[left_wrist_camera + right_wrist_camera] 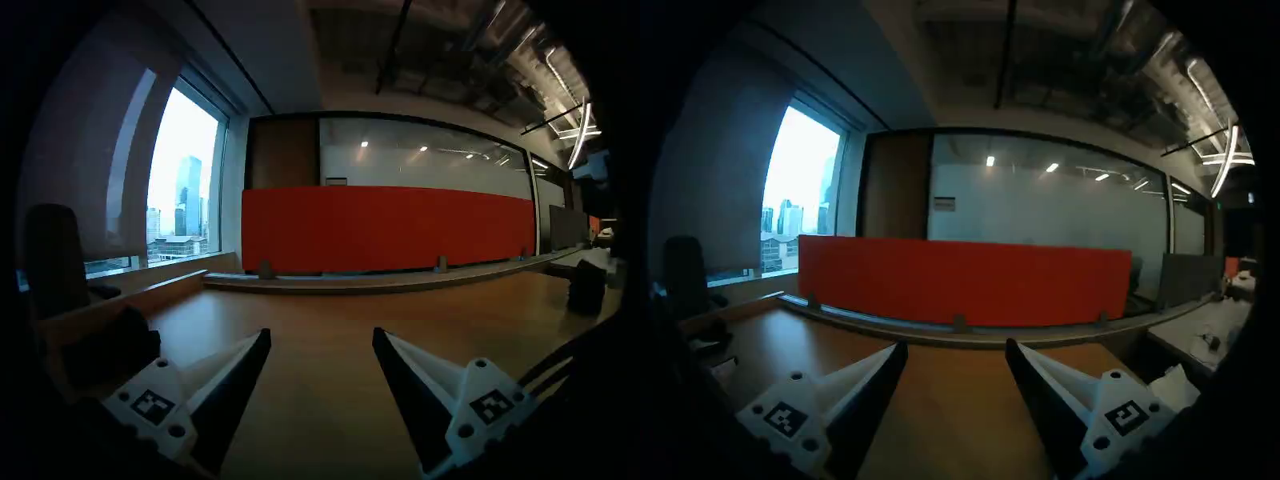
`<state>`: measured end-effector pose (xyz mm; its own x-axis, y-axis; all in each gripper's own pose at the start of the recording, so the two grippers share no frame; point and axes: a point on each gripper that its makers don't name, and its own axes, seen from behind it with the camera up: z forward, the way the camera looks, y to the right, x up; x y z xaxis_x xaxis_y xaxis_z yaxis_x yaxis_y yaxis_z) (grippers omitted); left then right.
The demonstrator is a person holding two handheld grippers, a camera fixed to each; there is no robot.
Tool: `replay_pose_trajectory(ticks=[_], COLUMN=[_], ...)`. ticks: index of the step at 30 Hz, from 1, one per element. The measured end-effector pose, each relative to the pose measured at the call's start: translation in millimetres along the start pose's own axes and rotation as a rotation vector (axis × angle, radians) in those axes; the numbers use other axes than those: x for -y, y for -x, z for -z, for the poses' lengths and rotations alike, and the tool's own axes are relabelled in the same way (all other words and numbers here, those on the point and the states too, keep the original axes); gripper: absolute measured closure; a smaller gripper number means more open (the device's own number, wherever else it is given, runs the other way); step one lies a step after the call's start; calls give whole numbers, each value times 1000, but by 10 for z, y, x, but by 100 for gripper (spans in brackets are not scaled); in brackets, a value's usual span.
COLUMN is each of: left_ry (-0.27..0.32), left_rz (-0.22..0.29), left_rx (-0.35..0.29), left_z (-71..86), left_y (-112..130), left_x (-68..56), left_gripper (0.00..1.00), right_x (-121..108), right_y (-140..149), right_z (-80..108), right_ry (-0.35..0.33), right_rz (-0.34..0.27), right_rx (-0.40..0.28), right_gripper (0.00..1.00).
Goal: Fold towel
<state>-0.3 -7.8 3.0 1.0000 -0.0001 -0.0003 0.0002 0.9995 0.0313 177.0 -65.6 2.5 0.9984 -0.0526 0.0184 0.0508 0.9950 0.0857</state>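
Where the wooden desk [320, 308] stretches away from both cameras, its brown top lies bare between the fingers. It ends at a long red divider screen [384, 228] standing along the far edge. Behind the screen rises a frosted glass wall [416, 164] that reflects small ceiling spots. Above it the ceiling is dark, with exposed pipes and bright strip lights [580, 132] at the far right. A tall window [184, 192] on the left shows city towers in daylight.

The left gripper [320, 332] is spread wide and holds nothing, with only desktop between its fingers. The right gripper [954, 344] is likewise released and empty, aimed at the same red screen.

A dark chair [52, 256] stands at the left by the window sill. In the left gripper view a small dark object [586, 286] sits on the desk at the far right. In the right gripper view a neighbouring desk [1200, 320] lies to the right. A pale crumpled thing [1174, 386] lies near the right finger. It may be the towel, but it is too dim to tell.
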Motion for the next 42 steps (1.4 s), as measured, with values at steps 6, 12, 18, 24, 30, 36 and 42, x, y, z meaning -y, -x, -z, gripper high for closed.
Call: replay_pose_trajectory(ticks=[6, 12, 18, 24, 30, 36, 42], left_ry=[0, 0, 0, 0, 0, 0, 0], left_rz=[0, 0, 0, 0, 0, 0, 0], left_rx=[0, 0, 0, 0, 0, 0, 0], left_z=[1, -2, -5, -2, -1, -1, 0], left_y=[-1, -4, -5, -1, -2, -1, 2], left_x=[4, 7, 7, 5, -2, -5, -2], left_gripper=[6, 6, 6, 6, 6, 6, 6], right_x=[-68, -155, -283, -409, -469, -459, -544], right_y=[-55, -17, 94, 331, 640, 990, 1267], right_z=[13, 2, 12, 22, 26, 12, 2], right_ry=[8, 17, 42, 61, 75, 73, 84], right_rz=[-3, -16, -18, -38, -72, -75, -114], right_rx=[-15, -24, -42, -60, -63, -59, -56], right_gripper=[6, 6, 5, 3, 2, 2, 2])
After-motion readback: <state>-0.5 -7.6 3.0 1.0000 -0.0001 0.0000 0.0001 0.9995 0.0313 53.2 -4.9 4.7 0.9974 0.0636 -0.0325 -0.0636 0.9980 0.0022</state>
